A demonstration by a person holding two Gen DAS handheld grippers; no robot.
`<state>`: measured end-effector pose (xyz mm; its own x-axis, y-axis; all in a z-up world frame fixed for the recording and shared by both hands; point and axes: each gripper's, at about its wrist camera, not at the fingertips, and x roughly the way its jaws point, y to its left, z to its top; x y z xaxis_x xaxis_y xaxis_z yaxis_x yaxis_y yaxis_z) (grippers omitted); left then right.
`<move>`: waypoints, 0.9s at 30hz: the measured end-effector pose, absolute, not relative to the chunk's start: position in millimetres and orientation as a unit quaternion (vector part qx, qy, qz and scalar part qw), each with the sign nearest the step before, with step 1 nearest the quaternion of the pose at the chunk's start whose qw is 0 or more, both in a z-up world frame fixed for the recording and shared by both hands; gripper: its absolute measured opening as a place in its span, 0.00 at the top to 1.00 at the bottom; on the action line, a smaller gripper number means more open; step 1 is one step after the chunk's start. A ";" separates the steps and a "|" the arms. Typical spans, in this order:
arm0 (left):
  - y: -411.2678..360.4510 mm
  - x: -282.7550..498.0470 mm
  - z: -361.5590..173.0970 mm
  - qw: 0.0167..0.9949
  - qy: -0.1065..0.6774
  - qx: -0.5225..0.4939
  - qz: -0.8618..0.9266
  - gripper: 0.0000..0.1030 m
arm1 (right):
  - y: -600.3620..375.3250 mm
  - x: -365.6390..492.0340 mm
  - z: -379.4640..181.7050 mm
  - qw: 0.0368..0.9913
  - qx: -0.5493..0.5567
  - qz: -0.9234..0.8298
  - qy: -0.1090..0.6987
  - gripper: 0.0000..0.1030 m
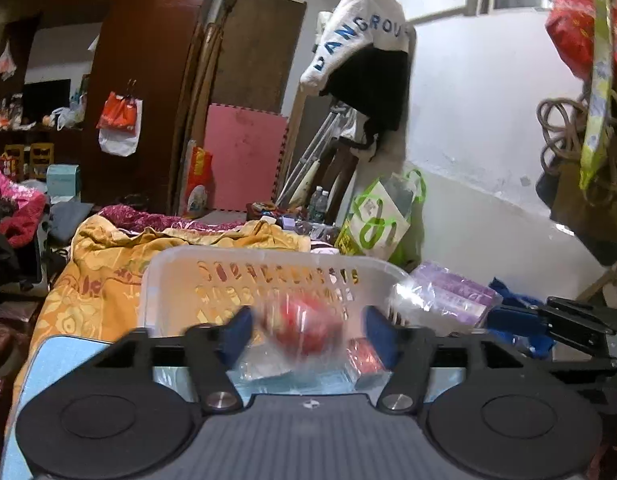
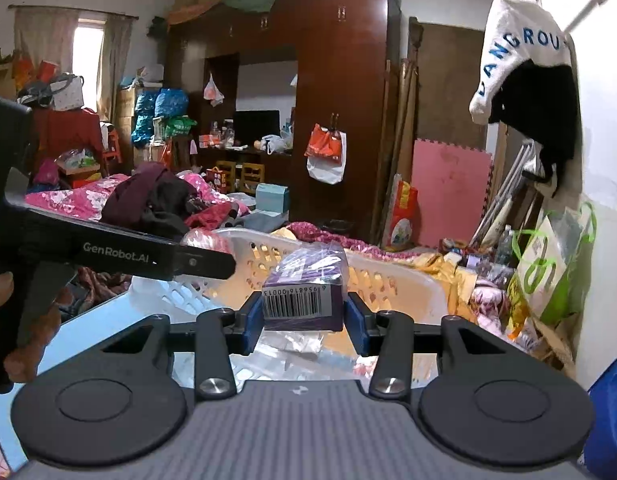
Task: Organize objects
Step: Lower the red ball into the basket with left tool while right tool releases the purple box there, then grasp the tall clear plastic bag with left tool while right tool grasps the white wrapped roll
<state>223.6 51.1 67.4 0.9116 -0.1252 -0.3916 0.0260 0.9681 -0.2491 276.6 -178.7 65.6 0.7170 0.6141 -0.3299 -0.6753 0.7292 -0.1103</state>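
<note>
A: Purple box (image 2: 303,300), barcode end toward us: we are bracketing it with the right gripper (image 2: 304,322), left pad touching, a sliver of gap on the right, so a firm grip cannot be confirmed.

B: The left gripper (image 1: 308,332) is standing wide; a blurred red packet (image 1: 304,326) is sitting loose between its fingers, probably dropping.

A: Both are hovering over the white basket (image 1: 268,256) on the yellow bedding (image 1: 104,264), presumably so items land inside it.
</note>
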 end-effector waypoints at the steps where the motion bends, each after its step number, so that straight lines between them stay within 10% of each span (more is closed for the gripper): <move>1: 53.8 224.6 67.5 0.969 0.206 -0.129 -0.034 0.23 | -178.8 276.2 66.1 0.924 -0.118 0.339 0.132 0.20; 18: 54.1 52.7 -11.8 0.980 0.156 -0.101 -0.068 0.18 | -303.2 226.0 -6.7 0.938 0.004 0.315 0.147 0.02; 27: 46.5 56.6 -33.0 0.976 0.182 -0.091 -0.075 0.18 | -242.6 275.2 -16.5 0.914 -0.058 0.337 0.218 0.37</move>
<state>56.6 46.5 -33.0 0.9222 -0.1807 -0.3419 0.1141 0.9719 -0.2058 275.2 -242.6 -16.5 0.6777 0.5910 -0.4375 -0.6414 0.7661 0.0415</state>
